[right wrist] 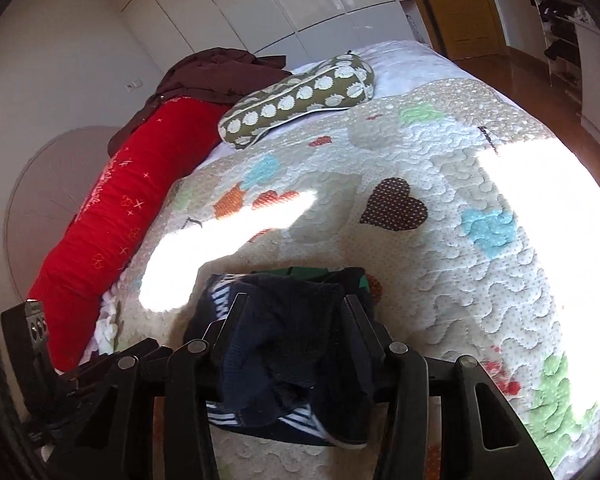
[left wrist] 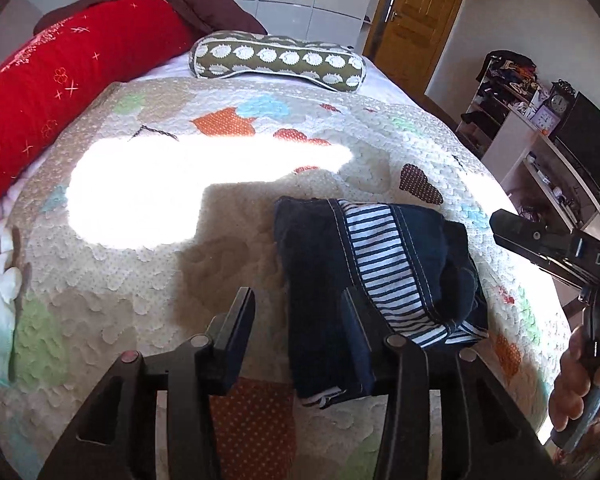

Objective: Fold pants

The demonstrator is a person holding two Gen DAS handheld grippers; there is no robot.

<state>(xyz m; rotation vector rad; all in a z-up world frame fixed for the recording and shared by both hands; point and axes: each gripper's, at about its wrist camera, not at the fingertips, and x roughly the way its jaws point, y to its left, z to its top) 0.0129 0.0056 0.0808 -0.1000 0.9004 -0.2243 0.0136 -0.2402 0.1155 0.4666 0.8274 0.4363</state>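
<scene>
Quilted bedspread (left wrist: 140,280); folded pants (left wrist: 364,264) at 4 o'clock. Left gripper (left wrist: 300,312) wide, empty. Right gripper (right wrist: 290,320) wide, straddling bundle. Judgement: flatten evenly, avoid snagging.

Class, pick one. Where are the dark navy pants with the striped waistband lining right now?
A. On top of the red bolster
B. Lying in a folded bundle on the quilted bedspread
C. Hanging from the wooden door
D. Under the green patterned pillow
B: the navy pants lie in a bundle on the quilted bedspread, apart from the red bolster and the green patterned pillow.

Pants (right wrist: 300,344) far edge behind gripper fingers (right wrist: 232,320)
</scene>
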